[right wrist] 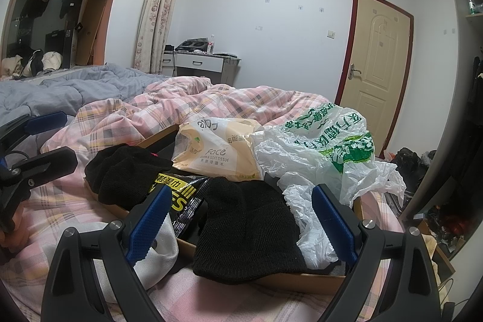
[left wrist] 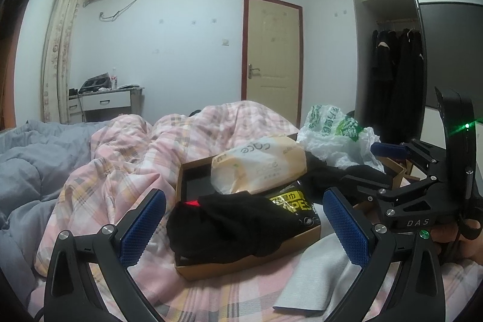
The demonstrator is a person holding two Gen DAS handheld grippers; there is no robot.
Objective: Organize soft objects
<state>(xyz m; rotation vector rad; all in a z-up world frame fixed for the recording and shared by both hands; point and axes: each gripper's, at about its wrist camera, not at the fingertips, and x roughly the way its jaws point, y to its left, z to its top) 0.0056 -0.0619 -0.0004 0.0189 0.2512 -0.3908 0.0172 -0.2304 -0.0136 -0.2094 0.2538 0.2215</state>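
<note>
My left gripper [left wrist: 244, 224] hovers with its fingers spread wide, empty, just in front of the cardboard box [left wrist: 247, 266] on the pink plaid quilt [left wrist: 120, 171]. A black knit sock [left wrist: 229, 227] slumps over the box's near rim. My right gripper [right wrist: 240, 227] also gapes apart, straddling another black knit piece [right wrist: 247, 231] draped across the box. Inside the box lie a tissue pack [right wrist: 217, 151] and a wipes packet [right wrist: 181, 198]; a white plastic bag [right wrist: 329, 153] spills over its right end.
</note>
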